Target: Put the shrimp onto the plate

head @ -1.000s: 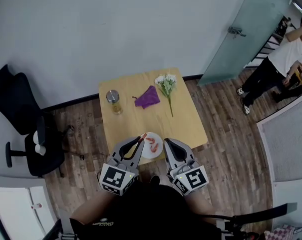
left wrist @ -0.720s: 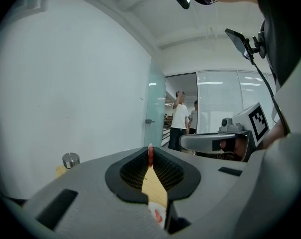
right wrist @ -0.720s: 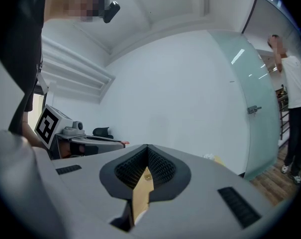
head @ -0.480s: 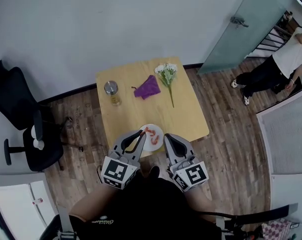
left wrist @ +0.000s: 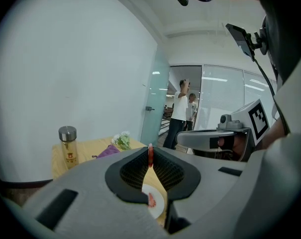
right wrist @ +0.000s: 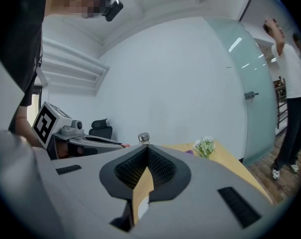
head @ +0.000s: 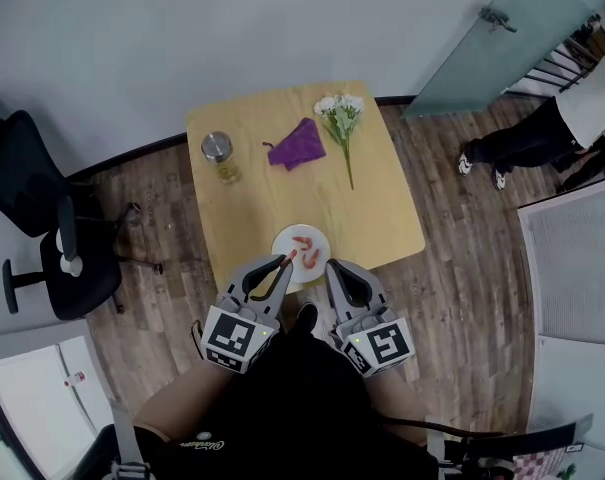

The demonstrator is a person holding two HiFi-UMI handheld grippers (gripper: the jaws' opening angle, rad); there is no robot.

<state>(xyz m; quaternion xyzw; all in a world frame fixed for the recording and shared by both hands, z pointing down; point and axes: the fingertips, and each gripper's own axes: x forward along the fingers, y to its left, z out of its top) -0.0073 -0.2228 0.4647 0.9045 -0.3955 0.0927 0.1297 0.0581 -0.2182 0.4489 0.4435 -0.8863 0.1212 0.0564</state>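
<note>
I have lowered both grippers toward the round white plate (head: 318,251). Left gripper (head: 285,261) pinches a small pink shrimp (left wrist: 150,156) beside its rim, near release; right gripper (head: 332,266) is closed, empty.

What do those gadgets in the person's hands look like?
The left gripper and right gripper are alike: grey plastic bodies, tapering tongs lined with black ribbed pads, and a cube with black-and-white square markers at the back. The person wears a black top.
</note>
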